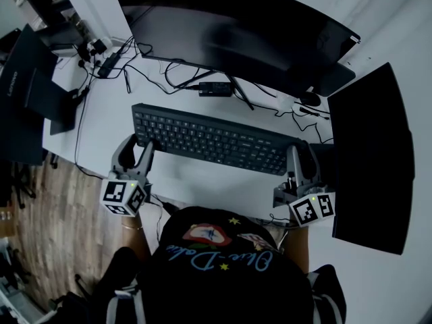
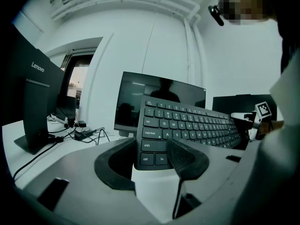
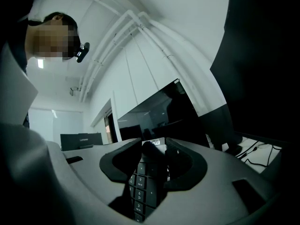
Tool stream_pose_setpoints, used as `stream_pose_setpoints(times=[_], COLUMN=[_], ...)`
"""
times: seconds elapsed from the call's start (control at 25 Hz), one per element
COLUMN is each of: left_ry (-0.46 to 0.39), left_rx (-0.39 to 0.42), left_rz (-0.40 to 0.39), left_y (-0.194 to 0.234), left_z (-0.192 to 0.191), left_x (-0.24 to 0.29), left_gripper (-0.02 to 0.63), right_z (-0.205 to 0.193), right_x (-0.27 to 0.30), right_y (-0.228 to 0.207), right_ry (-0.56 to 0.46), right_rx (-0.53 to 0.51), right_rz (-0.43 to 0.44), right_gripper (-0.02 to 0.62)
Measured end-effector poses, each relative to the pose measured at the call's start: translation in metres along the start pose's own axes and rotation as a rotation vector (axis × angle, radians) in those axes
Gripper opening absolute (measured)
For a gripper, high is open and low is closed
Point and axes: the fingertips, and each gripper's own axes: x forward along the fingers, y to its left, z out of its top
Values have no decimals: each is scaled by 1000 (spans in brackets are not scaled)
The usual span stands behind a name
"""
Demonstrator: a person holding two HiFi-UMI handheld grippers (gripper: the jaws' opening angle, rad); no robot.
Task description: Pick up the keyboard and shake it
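A dark keyboard [image 1: 216,140] stretches across the white desk [image 1: 202,184] in front of the curved monitor. My left gripper [image 1: 137,146] is shut on its left end. In the left gripper view the pads of the left gripper [image 2: 154,156] clamp the corner by the ctrl and fn keys, and the keyboard [image 2: 187,123] slants up and away. My right gripper [image 1: 302,155] is shut on the right end. In the right gripper view the number-pad edge of the keyboard [image 3: 142,191] stands on edge between the jaws of the right gripper [image 3: 152,156].
A wide curved monitor [image 1: 236,32] stands just behind the keyboard, a second dark screen [image 1: 371,154] at the right, and a Lenovo monitor [image 1: 20,79] at the left. Cables and a power strip [image 1: 108,63] lie at the back left. The desk's left edge drops to a wooden floor [image 1: 61,228].
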Motion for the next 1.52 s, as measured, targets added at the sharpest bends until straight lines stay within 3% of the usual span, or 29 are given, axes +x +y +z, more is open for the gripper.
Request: stream_pose_setpoints(times=[0.6,1.52], left_ry=[185,370], left_rx=[-71,-132], left_rz=[48,52], left_y=[22,22], left_z=[-73,-138], left_x=[3,5], left_gripper=[189,189], right_z=[-84,-146], right_x=[-5,-16], right_y=[-28,-56], right_ry=[167,326], right_rx=[184,245], right_rz=[-94,-179], right_gripper=[132,133])
